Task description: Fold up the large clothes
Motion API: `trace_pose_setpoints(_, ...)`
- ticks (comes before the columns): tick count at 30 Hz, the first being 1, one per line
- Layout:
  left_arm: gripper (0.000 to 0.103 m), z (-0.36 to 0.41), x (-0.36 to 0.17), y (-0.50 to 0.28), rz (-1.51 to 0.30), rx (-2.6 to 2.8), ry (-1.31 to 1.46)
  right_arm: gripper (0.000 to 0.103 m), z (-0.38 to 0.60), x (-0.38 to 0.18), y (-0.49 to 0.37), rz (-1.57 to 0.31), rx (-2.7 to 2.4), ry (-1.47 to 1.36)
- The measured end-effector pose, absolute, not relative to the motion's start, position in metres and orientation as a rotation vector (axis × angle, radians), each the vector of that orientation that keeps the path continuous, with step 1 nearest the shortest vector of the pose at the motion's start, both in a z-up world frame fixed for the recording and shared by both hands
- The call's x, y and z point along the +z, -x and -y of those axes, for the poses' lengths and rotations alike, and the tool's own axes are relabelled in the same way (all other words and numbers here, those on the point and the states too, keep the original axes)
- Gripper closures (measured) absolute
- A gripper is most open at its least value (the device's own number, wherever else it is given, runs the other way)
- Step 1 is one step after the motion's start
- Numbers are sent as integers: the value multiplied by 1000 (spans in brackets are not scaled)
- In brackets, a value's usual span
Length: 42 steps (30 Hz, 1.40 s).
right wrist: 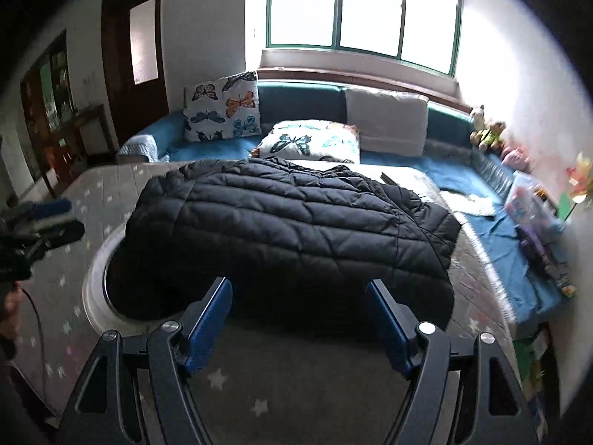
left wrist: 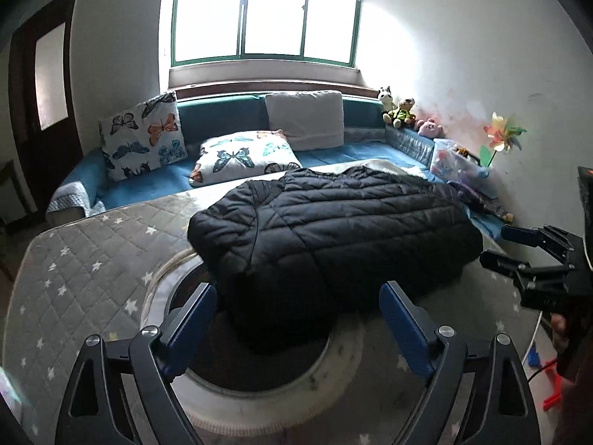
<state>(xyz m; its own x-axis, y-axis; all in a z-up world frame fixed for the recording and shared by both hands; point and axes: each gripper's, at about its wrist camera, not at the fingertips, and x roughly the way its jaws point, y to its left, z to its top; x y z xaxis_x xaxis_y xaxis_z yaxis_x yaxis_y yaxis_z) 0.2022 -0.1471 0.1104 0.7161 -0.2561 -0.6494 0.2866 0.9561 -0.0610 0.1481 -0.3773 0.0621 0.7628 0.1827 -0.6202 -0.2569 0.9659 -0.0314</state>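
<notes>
Grey star-quilted bedding (left wrist: pixel 85 259) carries the black puffer jacket (left wrist: pixel 333 230), lying near centre. Both the left gripper (left wrist: pixel 298 324) and right gripper (right wrist: pixel 300 319) hover released, empty. It looks light, puffy, slippery; grasp the near hem corners.

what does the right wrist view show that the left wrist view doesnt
Only the right wrist view shows the dark wooden cabinet beyond the brown door, and the left tongs at its left edge. Only the left wrist view shows the red plastic piece low on the right, and the right tongs seen from the side. Both show the black quilted puffer jacket lying on the grey star-print mat, with the butterfly-print cushions behind, and each view's own tongs open.
</notes>
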Motion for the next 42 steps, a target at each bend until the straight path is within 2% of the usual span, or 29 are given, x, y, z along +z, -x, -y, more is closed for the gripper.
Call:
trace_pose_setpoints(6,7,148,108,-157,-734,-297,-32,21,352,50,-111,-629,186,185)
trace_pose_setpoints(14,7,142,109,-118,-728,-283,-36,21,350,44,-82,-616,153,109)
trace_pose_setpoints(25,7,158,114,-101,-713,-298,-84,21,373,37,-69,-637,113,-39)
trace_pose_setpoints(42,7,171,106,-97,-731,-309,-118,21,379,36,-63,-639,126,-78)
